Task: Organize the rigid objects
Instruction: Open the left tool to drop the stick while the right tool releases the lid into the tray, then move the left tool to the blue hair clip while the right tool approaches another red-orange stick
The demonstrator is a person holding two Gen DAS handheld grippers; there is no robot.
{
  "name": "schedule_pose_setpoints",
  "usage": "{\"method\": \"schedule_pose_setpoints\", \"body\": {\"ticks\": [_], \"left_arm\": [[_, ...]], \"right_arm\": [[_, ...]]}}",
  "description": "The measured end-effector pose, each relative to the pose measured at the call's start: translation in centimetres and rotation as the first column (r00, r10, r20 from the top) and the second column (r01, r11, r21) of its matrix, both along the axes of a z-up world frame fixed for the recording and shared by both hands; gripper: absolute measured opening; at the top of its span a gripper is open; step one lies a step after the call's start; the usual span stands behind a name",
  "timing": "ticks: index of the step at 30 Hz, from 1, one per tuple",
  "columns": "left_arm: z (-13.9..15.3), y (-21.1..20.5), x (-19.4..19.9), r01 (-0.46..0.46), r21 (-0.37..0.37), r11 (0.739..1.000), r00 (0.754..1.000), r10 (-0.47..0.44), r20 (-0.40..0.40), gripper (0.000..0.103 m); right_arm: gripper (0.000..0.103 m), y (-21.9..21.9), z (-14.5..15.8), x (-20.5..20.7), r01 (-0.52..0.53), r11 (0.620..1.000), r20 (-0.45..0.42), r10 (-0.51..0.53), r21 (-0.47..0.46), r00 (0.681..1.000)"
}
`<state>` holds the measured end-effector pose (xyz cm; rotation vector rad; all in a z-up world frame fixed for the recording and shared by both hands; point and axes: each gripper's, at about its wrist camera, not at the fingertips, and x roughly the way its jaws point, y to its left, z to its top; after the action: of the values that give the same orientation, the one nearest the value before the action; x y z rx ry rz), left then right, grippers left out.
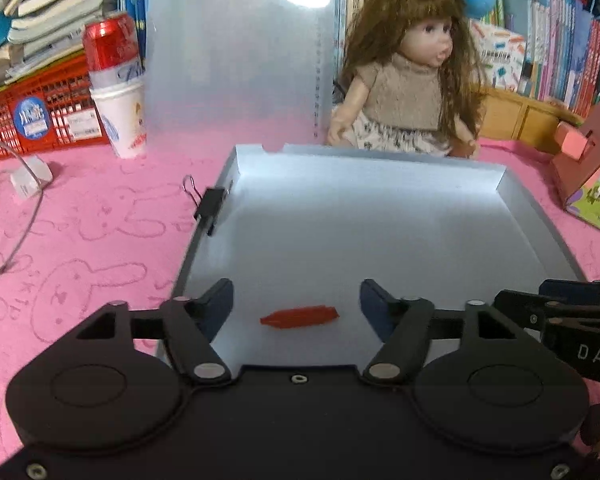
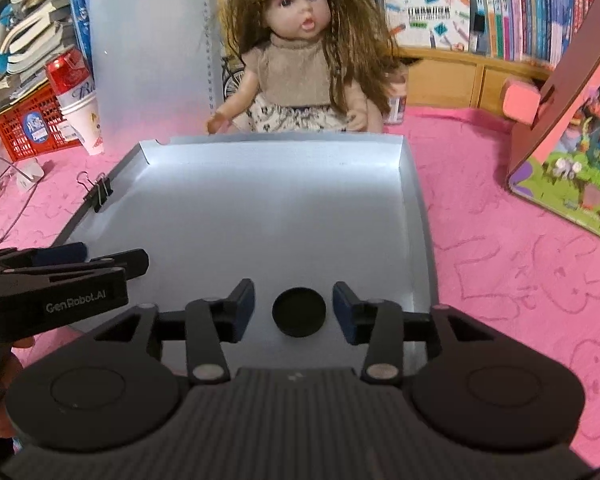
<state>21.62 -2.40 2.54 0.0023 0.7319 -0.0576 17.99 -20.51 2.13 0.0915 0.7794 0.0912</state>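
Evidently both tongs are poised over the near end of the shallow grey metal tray (image 1: 380, 216), which lies on the pink bunny-print counter (image 1: 80, 240). The left tongs (image 1: 296, 305) stand wide apart, bracketing a small red ridged plastic piece (image 1: 299, 315) that lies flat on the tray floor, touched by neither pad. The right tongs (image 2: 294, 307) are likewise spread, with a black round cap (image 2: 299, 311) sitting between the blue pads and a gap on each side. Each tool seems lined up so that one closing would pinch its item across the narrow dimension. A black binder clip (image 1: 211, 208) grips the tray's left rim, probably awaiting sorting too. The long-haired doll (image 2: 300, 52) beyond the far wall looks incidental.
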Motion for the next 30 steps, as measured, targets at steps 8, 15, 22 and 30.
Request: {"method": "schedule_pose_setpoints", "body": {"ticks": [8,15,22,30], "left_arm": [[2.2,0.5,-2.3,0.035,-0.049,0.998,0.998,-0.032,0.055,0.086],[3.4,1.1,-5.5,0.068,-0.066,0.996,0.993,-0.061,0.099,0.087],[3.8,1.6,-9.5,0.097,-0.083,0.992,0.986,-0.085,0.140,0.089],[3.4,1.9,-14.1,0.112,-0.065,0.992,0.975,-0.097,0.198,0.090]], "right_arm": [[0.081,-0.2,2.0,-2.4,-0.009,1.000,0.084,0.010,-0.013,0.996],[0.087,-0.4,3.3,-5.3,-0.022,1.000,0.145,0.023,-0.006,0.989],[0.088,-0.1,3.4,-8.7,-0.033,0.999,0.197,0.038,-0.027,0.980],[0.091,0.2,2.8,-12.1,-0.001,0.999,0.255,0.012,-0.042,0.967]]}}
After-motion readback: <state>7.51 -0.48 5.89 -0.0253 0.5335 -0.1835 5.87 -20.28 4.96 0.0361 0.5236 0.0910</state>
